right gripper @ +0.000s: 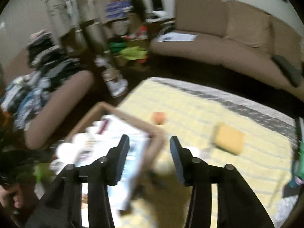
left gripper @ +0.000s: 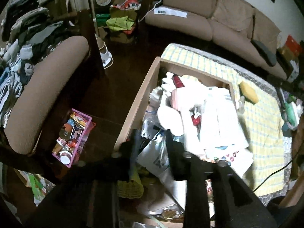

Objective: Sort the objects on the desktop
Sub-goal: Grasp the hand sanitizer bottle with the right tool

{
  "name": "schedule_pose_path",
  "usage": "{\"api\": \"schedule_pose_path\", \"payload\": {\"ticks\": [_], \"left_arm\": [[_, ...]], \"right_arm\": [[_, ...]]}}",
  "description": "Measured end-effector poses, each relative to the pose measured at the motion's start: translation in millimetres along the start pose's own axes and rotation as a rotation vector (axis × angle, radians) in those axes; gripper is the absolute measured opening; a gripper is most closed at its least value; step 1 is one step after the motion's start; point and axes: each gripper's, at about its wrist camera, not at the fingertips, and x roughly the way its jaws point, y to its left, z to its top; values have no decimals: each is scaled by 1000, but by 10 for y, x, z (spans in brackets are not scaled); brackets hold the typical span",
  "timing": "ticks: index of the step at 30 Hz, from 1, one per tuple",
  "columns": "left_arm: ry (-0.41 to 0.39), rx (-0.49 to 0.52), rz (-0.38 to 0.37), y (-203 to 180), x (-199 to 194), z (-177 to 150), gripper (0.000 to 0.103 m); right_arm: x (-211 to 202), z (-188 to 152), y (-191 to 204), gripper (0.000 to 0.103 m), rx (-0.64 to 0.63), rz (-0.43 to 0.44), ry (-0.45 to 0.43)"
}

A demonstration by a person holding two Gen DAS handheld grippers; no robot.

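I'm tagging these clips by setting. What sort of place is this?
Most likely a lived-in home living room: a tan sofa, an armchair heaped with clothes, and a low table under a yellow checked cloth bearing a cluttered cardboard box.

No legible text anywhere; print on paper on sofa (left gripper: 170, 11) and box clutter (left gripper: 199, 117) too blurred to read

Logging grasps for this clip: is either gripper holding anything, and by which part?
Nothing held. The right gripper is open with an empty gap; the left gripper is open above the cardboard box.
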Motion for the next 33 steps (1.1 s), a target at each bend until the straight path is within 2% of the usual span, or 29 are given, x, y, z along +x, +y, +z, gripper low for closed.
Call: {"api": "schedule_pose_path", "payload": {"ticks": [2,4,7,10,14,16,18,20,24,27,28,29,30,31,32,33], "left_arm": [[-19,-10,-7,-8,-52,12,46],[-33,-26,8,-10,-112,28,65],[-75,-37,41,-61,-214,56,79],[-106,-35,32,-155,-299,77,92],[-135,-28,30,-318,-366,102,92],[-148,-16,16,-418,-392,113,93],[-160,6,-15,-563,-412,126,93],[-170,17,-36,-669,-414,136,94],[-171,28,-121,-979,-368,145,96],[-129,47,-173,-1245,-233,199,98],[-104,57,-196,-1364,-155,234,103],[-69,74,-223,-1477,-64,261,103],[10,117,-289,-1693,133,321,103],[49,135,-332,-1815,241,340,102],[125,159,-418,-2049,485,386,103],[183,177,-452,-2233,687,400,102]], "right_arm": [[114,-76,-269,52,54,-40,30],[318,-174,-480,52,83,-99,82],[688,-320,-675,52,83,-167,139],[1055,-469,-854,59,134,-181,177],[1453,-608,-1021,65,215,-210,190],[1543,-632,-1062,65,265,-164,190],[1598,-639,-1068,42,291,-66,188],[1571,-615,-1075,32,298,-36,190],[1377,-565,-1187,30,315,-36,183],[1079,-534,-1418,30,375,-24,134],[975,-531,-1486,30,393,-32,118],[843,-517,-1584,30,419,-38,96],[724,-509,-1662,30,448,-36,75],[578,-504,-1762,30,484,-30,47],[407,-523,-1866,30,522,-25,15],[255,-541,-1955,30,553,-23,-18]]}}
